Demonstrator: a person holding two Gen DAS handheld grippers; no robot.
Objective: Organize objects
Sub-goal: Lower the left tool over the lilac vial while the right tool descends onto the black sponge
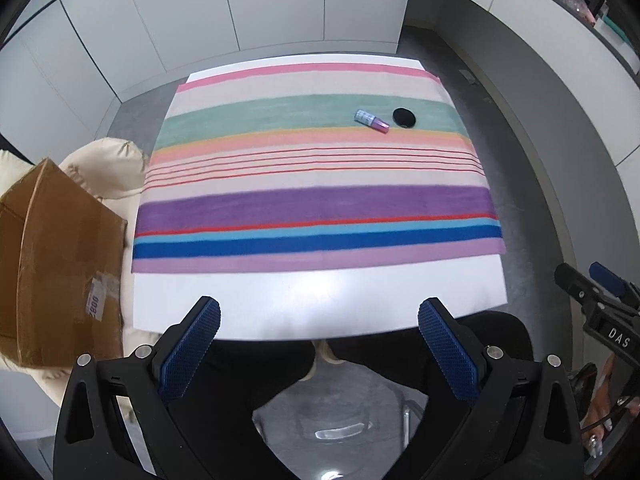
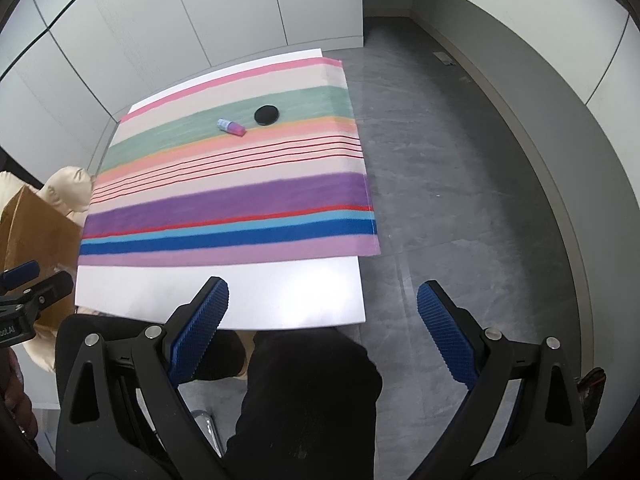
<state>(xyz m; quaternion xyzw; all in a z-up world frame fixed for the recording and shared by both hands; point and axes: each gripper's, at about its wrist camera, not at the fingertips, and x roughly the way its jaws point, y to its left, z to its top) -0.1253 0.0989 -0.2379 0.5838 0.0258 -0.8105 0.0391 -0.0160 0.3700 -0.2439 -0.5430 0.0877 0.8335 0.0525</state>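
- Hovering near the white table's (image 1: 320, 304) front edge, left gripper (image 1: 319, 316) jaws spread wide, holding nothing.
- Right gripper (image 2: 322, 300) jaws also spread wide, empty.
- Small pink-capped bottle (image 1: 372, 121) lies on the striped cloth's (image 1: 316, 204) green band, just beside black round lid (image 1: 404, 117).
- Cardboard box (image 1: 60, 264) left of table, contents hidden.

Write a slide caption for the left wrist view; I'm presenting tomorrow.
Open left hand-held gripper faces a striped cloth holding a small bottle beside a black disc.

The small bottle (image 1: 372, 121) on the striped cloth (image 1: 320, 200) is showing a label too small to read. A cardboard box (image 1: 56, 264) is running off the left edge, and the right tongs (image 1: 600, 284) are cut off at the right edge.
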